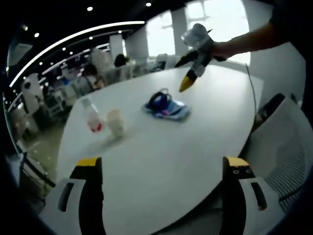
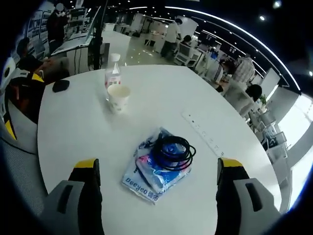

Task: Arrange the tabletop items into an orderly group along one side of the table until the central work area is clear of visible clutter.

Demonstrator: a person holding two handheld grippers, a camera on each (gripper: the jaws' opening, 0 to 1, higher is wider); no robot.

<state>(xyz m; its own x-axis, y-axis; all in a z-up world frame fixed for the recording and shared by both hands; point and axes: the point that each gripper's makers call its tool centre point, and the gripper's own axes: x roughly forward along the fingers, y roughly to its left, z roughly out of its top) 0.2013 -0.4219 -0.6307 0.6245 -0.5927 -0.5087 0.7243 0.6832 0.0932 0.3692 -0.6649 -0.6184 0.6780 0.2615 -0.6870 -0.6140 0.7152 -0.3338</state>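
White tabletop takes up most of both views, round-ish and pretty bare. In the right gripper view, the right gripper has its yellow-tipped jaws spread wide with nothing between them, hovering just over the nearest thing: a blue-and-white plastic packet lying flat, with a black coiled cable sitting on top of it. A bit further out there's a white power strip lying flat off to the right of the packet. Further still, near the far edge, a paper cup stands upright with a clear plastic bottle with a red label just behind it, close together but can't tell if they touch. A small black object sits near the left edge, too small to identify. People and desks fill the office beyond.

In the left gripper view, the left gripper is also spread open and empty, low over the near table edge. Mid-table are the bottle and cup side by side, and the packet with cable to their right. Past that, the right gripper hangs in the air, held by the person's hand.
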